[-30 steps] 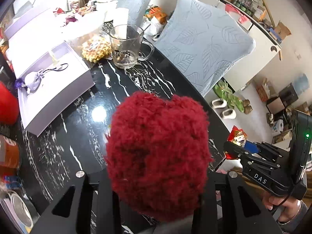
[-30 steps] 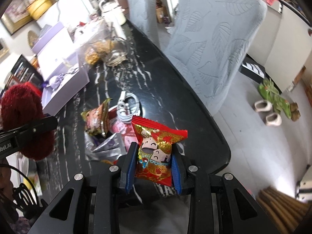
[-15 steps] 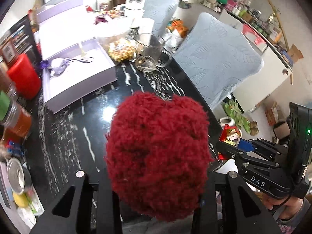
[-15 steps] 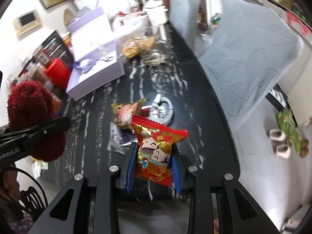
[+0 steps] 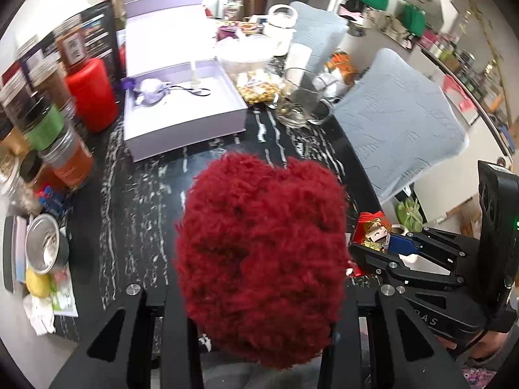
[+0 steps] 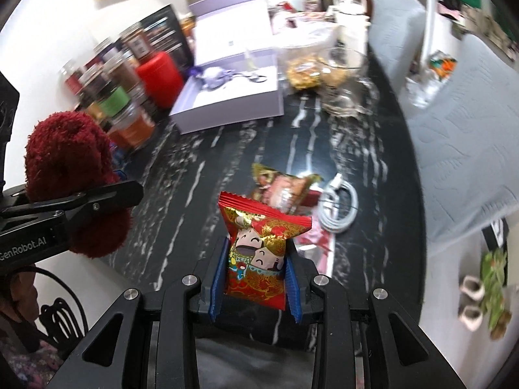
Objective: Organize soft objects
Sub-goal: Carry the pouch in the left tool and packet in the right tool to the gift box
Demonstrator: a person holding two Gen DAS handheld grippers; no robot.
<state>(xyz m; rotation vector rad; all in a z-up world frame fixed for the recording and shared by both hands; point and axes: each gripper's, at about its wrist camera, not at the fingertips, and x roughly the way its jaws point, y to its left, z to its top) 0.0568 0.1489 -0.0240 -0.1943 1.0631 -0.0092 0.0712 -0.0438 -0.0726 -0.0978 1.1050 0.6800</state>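
My left gripper [image 5: 259,304] is shut on a fluffy dark red plush ball [image 5: 262,253] and holds it above the near part of the black marble table [image 5: 142,194]; the ball hides the fingertips. It also shows in the right wrist view [image 6: 69,175]. My right gripper [image 6: 256,278] is shut on a red snack packet with cartoon figures [image 6: 259,243], held above the table's near edge. The packet also shows in the left wrist view [image 5: 373,231]. More snack packets [image 6: 285,188] lie on the table ahead of it.
An open lilac gift box [image 5: 181,110] sits mid-table, with a glass mug [image 5: 301,100] and bagged snacks [image 5: 258,86] beside it. Jars [image 5: 65,159] and a red canister [image 5: 92,94] line the left. A coiled white cable [image 6: 337,207] lies on the right. Grey chairs [image 5: 399,123] flank the table.
Both grippers have pulled back and swung left with their loads still held; the jars on the table's left side have come into view. The grips have not changed.
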